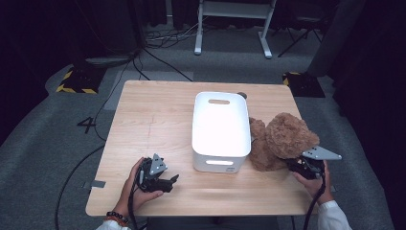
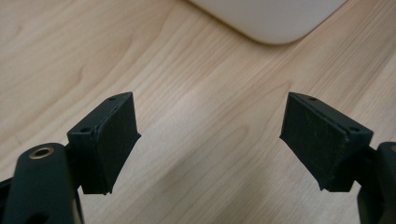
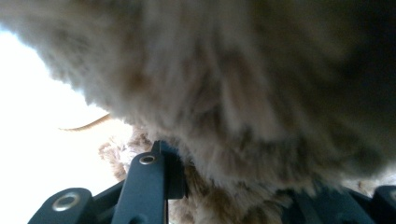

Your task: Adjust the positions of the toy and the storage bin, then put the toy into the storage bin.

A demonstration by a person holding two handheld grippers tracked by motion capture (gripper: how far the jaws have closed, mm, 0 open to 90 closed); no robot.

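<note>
Bear [image 1: 282, 139]: brown plush, shaggy and rounded, slumped on the tabletop [image 1: 153, 124] against the bin's right wall. Right hand-held gripper [image 1: 300, 165] pinches fur on the bear's near side, away from the bin. Risk: a grip on loose pile alone may slip, or the floppy body may snag on the rim. Bin [image 1: 220, 130]: white, smooth plastic, rounded corners. Left hand-held gripper [image 1: 168, 182], near-left of bin: jaws spread, holding nothing.

High view overhead; gripper views close: tabletop [image 2: 196, 121], teddy fur [image 3: 243, 93].
</note>
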